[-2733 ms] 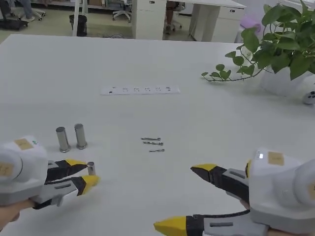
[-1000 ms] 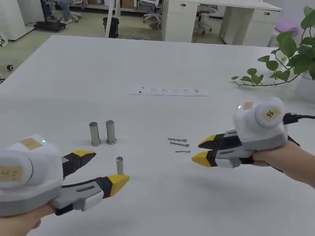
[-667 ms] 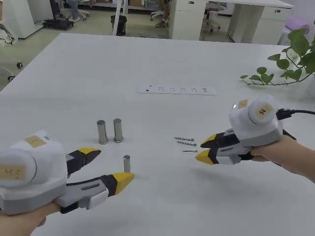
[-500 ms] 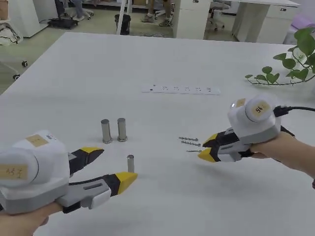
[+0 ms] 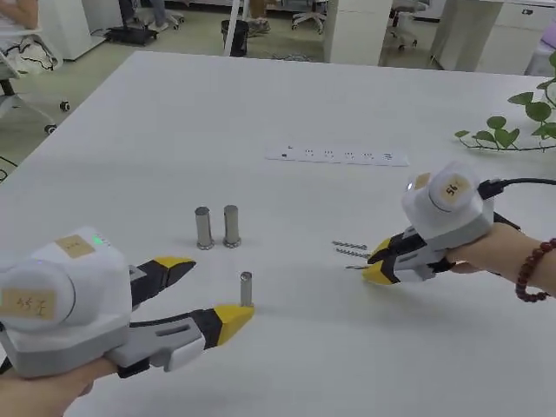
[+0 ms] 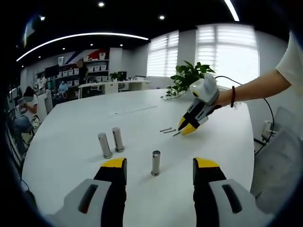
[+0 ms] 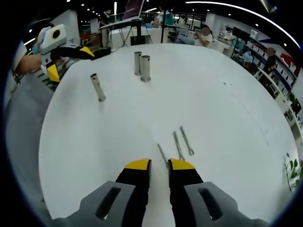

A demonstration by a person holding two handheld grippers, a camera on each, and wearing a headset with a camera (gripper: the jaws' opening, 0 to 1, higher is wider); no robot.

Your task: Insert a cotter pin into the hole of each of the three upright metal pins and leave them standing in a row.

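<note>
Right claw (image 7: 160,164) nearly closed — nearest cotter pin (image 7: 162,153) at its tips.

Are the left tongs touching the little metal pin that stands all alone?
Apart. In the left gripper view the lone pin stands between the open left tongs with bare table on both sides.

my left gripper (image 5: 215,288) and right gripper (image 5: 376,267) each have a rounded white housing, grey-black jaws, yellow tips and a tan paper sticker (image 5: 29,303) with handwritten digits. the left shows a small green light (image 5: 95,241), the right a black cable (image 5: 521,182). i wear a dark bead bracelet (image 5: 527,274) and a white short sleeve (image 6: 293,52).
</note>
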